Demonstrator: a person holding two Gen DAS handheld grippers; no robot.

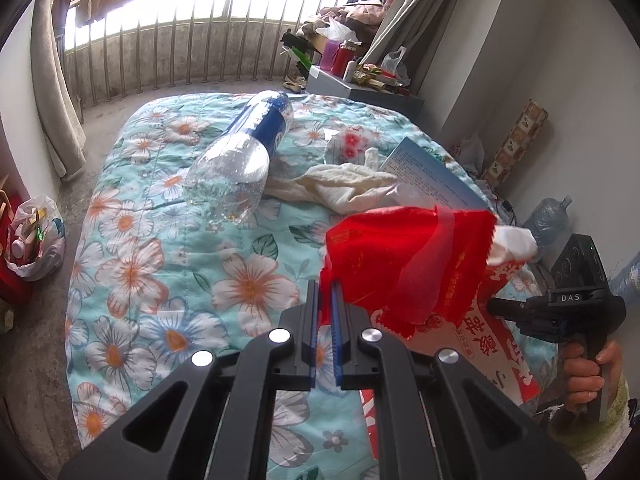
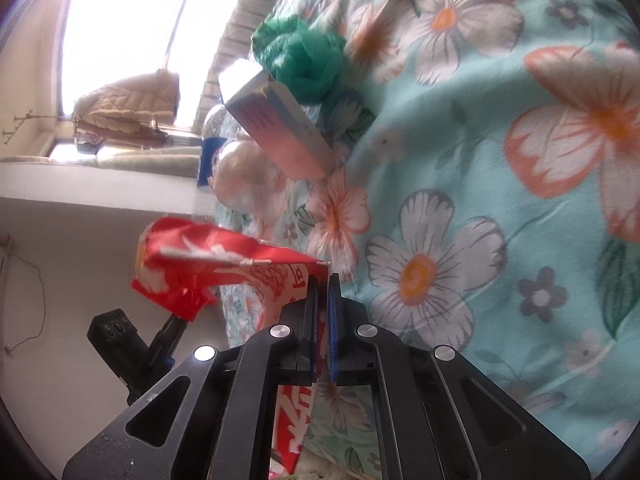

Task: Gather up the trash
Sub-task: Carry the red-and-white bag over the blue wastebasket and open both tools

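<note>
left tool [image 1: 326,284]: clamped on red bag [image 1: 404,264] | right tool [image 2: 323,280]: clamped on same bag, bottom cut off

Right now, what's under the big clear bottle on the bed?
The bottle lies on the flowery quilt, beside a white cloth. Whatever sits beneath the quilt is covered.

floral quilt [image 1: 168,264] | barred window [image 1: 180,20], bright | beige curtains [image 1: 52,92] | white wall [image 1: 500,60]
</note>
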